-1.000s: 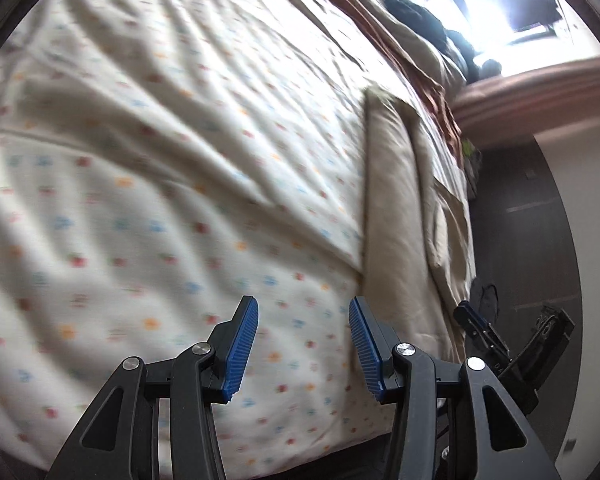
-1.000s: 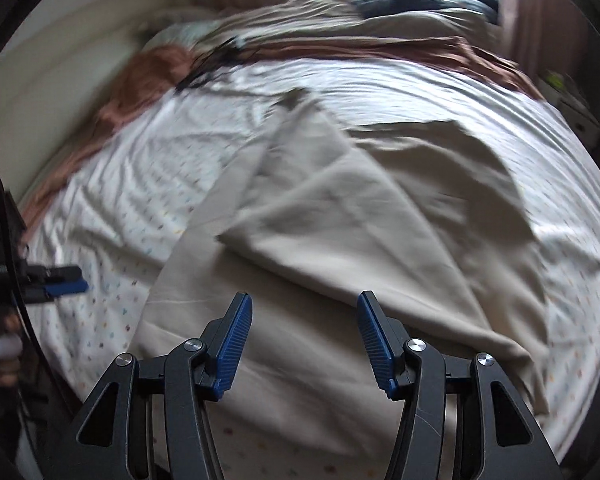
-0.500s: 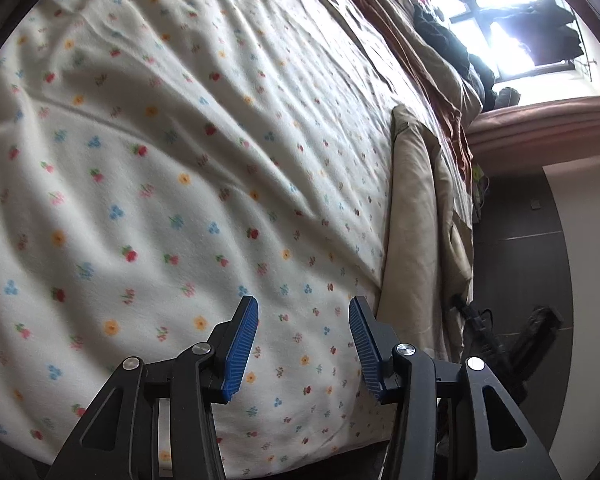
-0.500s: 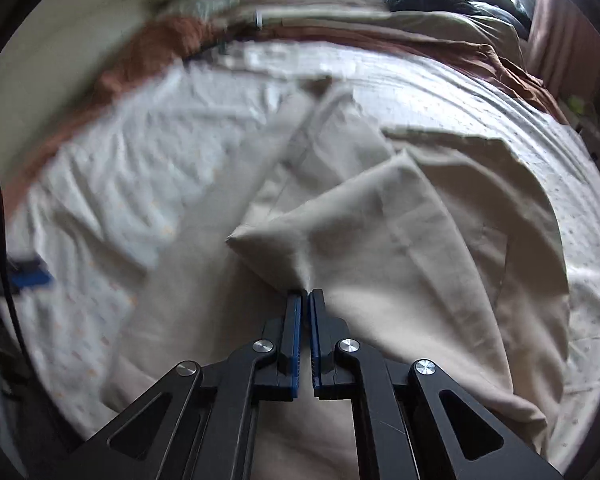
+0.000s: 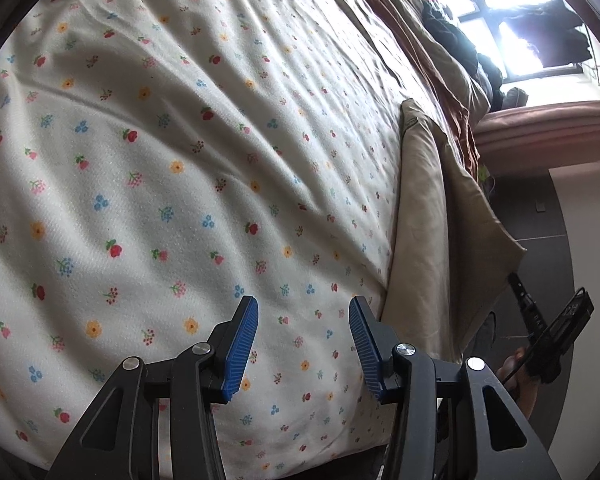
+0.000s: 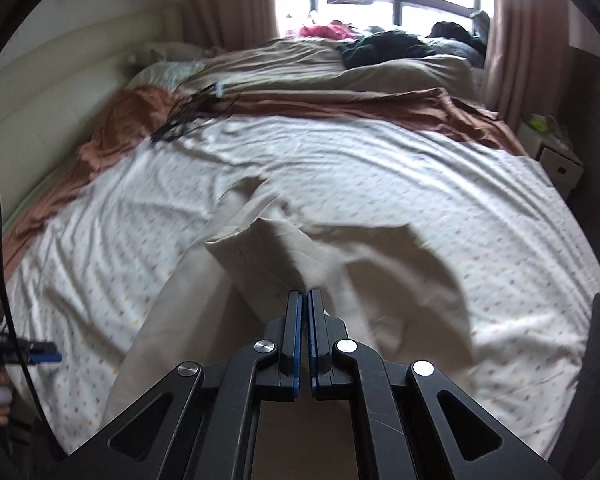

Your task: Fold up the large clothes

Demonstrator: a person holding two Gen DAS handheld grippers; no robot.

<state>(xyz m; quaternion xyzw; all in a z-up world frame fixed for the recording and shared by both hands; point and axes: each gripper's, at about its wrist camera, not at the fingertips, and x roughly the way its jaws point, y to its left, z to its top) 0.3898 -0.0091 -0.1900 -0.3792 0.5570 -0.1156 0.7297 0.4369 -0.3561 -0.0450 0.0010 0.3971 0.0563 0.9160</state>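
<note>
- The right gripper (image 6: 304,300), black with blue ribbed pads, had its jaws pressed together on a fold of the large beige cloth garment (image 6: 364,264); the pinched fabric rose to a peak just ahead of the fingertips.
- That gripper's jaws had just been closing, with the beige fabric caught between them.
- The garment lay across the middle of the bed, on the white sheet printed with small coloured flowers (image 6: 480,184), and reached down to the near edge of the bed under the right gripper.
- In the left wrist view the same garment (image 5: 420,216) ran as a long beige strip along the right side of the flowered sheet (image 5: 180,140), one flap lifted off the bed towards the right gripper (image 5: 540,320), which showed blurred at the lower right.
- The left gripper (image 5: 302,344) hovered over bare sheet near the bed's near edge, its jaws parted about halfway with nothing between them and the garment just to its right.
- A rust-brown blanket (image 6: 132,120) lay crumpled along the far and left edges of the bed, with a tan duvet (image 6: 308,68) and dark clothes (image 6: 384,48) heaped beyond it under the window (image 6: 432,4).
</note>
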